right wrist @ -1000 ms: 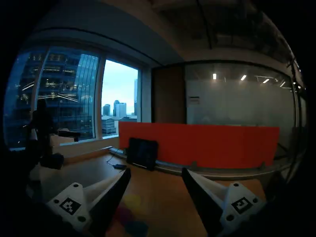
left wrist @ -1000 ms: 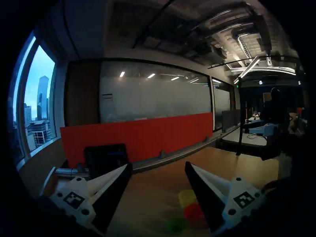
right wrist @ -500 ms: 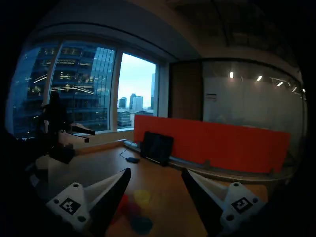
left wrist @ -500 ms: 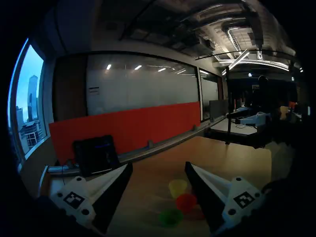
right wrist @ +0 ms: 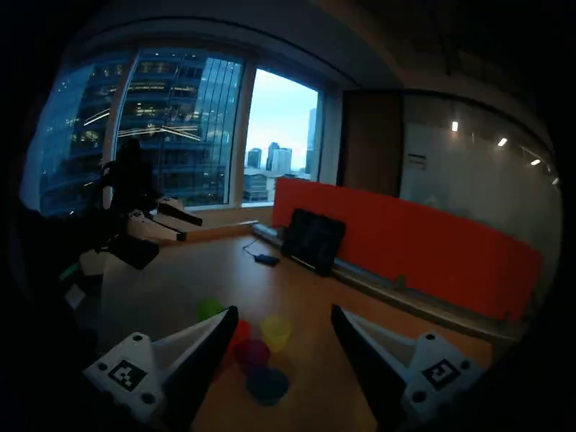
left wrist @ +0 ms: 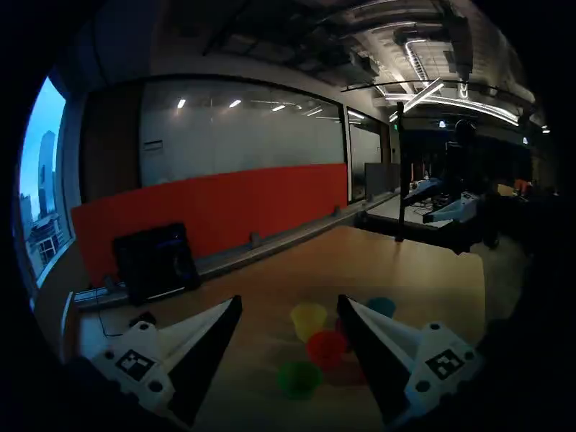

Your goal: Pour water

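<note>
The left hand-held gripper point(left wrist: 288, 299) hangs above the light wooden worktop point(left wrist: 417, 277). Its two fingers are spread wide and there is nothing between them. Just beyond its fingertips a tight cluster of small cups stands on the worktop. A yellow plastic cup point(left wrist: 308, 318) stands farthest in the gap, and a red plastic cup point(left wrist: 325, 347) stands just beside it on the near side. A green plastic cup point(left wrist: 299, 376) is nearest of all. A blue plastic cup point(left wrist: 380, 306) shows to the right, past the right finger.

The right hand-held gripper point(right wrist: 284, 309) is also spread wide and empty, above the same cluster. In the right gripper view a dark purplish plastic cup point(right wrist: 252, 353) sits in the middle of the group. The light is dim, and I cannot tell whether any cup holds water.

Along the far edge of the worktop runs a long orange-red partition panel point(left wrist: 216, 201). A black flat screen point(left wrist: 155, 263) leans against it. Tall windows point(right wrist: 180, 129) on the left of the room look out on city towers.
</note>
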Demonstrator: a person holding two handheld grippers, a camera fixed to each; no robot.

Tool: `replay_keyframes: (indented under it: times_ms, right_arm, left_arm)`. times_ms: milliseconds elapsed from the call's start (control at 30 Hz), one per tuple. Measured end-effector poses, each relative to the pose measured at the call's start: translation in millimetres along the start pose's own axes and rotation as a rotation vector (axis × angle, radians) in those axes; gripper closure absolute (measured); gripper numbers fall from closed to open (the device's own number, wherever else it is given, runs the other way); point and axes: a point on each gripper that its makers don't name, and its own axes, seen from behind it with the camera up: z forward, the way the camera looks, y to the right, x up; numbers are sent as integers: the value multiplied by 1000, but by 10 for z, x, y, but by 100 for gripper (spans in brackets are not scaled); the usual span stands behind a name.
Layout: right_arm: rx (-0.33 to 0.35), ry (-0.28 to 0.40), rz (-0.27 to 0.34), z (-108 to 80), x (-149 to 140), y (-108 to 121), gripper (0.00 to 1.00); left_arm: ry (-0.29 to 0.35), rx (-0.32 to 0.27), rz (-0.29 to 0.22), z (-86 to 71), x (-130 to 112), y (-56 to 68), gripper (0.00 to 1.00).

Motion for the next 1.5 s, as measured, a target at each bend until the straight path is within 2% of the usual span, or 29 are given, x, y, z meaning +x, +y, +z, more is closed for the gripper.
replay_keyframes:
  times_ms: [467, 767, 1167, 1500]
  right_arm:
    - [58, -119, -14, 166, -657, -53, 0]
    - [93, -202, -19, 300, -1138, -106, 0]
    - [120, -290, -5, 412, -1679, -113, 0]
    - [139, -349, -2, 479, -2026, -148, 0]
  left_arm:
    - [-96, -38, -5, 127, -653, 61, 2]
    - [-139, -69, -36, 175, -1011, 91, 2]
    - [-207, -101, -50, 215, -1417, 138, 2]
    - [-277, -118, -36, 230, -1739, 156, 2]
